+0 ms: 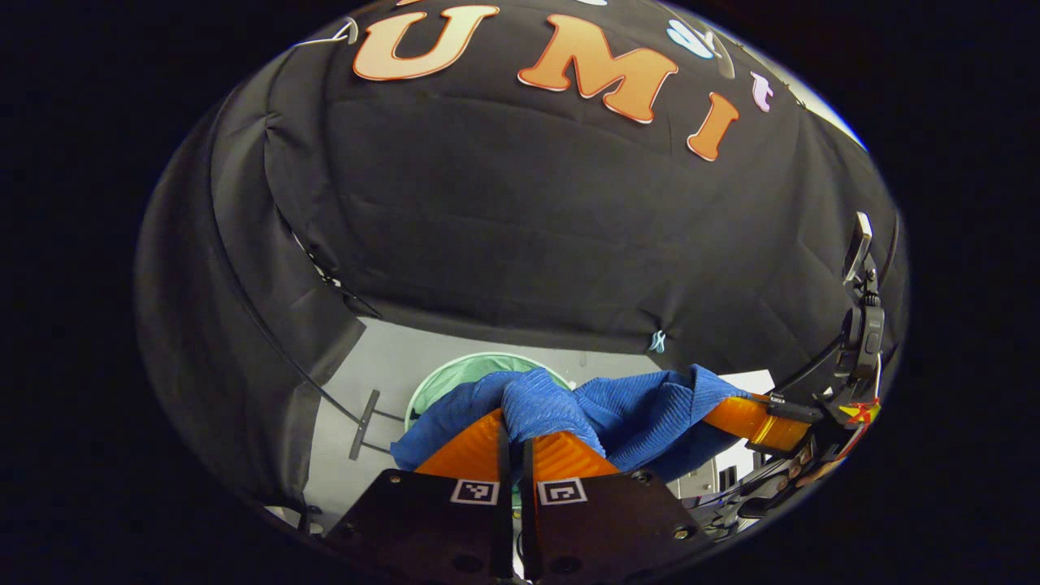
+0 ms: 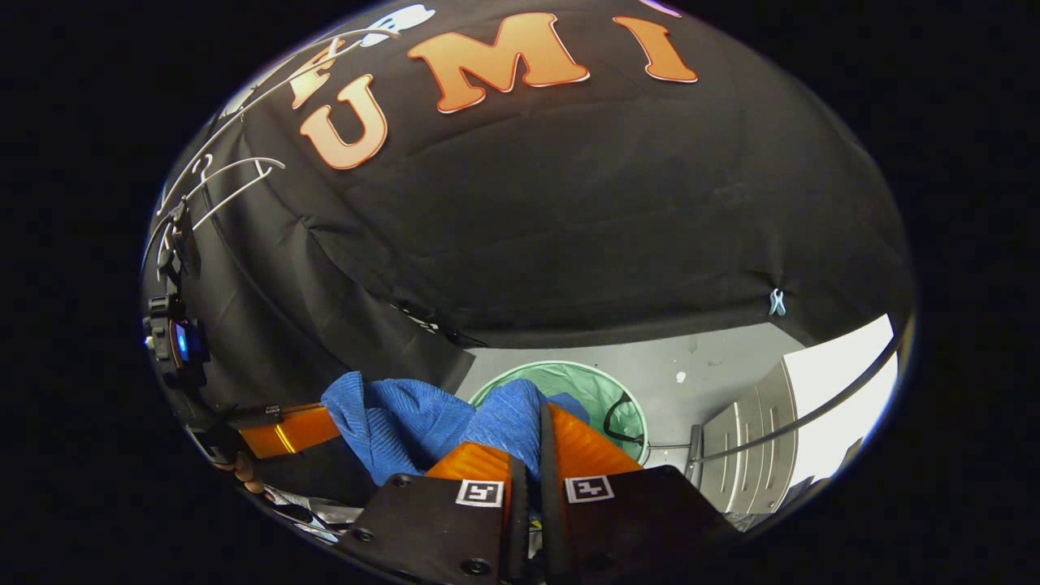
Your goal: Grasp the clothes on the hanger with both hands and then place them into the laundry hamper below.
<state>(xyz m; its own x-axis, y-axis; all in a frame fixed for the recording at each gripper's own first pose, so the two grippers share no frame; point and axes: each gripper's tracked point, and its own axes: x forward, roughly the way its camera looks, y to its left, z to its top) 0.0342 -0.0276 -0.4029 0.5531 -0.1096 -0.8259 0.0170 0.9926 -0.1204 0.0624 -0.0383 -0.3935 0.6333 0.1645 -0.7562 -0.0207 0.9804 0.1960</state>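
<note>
A blue ribbed garment (image 1: pixel 634 414) hangs stretched between both grippers, above the floor. My left gripper (image 1: pixel 517 426) is shut on one bunched end of it. In the left gripper view the right gripper (image 1: pixel 756 418) pinches the far end at the right. My right gripper (image 2: pixel 536 426) is shut on the blue garment (image 2: pixel 406 431), and the left gripper (image 2: pixel 284 431) holds the other end at the left of that view. The round green laundry hamper (image 1: pixel 459 370) stands on the floor below and beyond the cloth, with its open mouth (image 2: pixel 597 390) partly covered by the garment.
Bare white wire hangers (image 2: pixel 236 175) hang at the upper left of the right gripper view. A white drawer cabinet (image 2: pixel 747 455) stands to the right of the hamper. A black stand foot (image 1: pixel 366 422) rests on the grey floor (image 1: pixel 390 357) by the left cloth wall.
</note>
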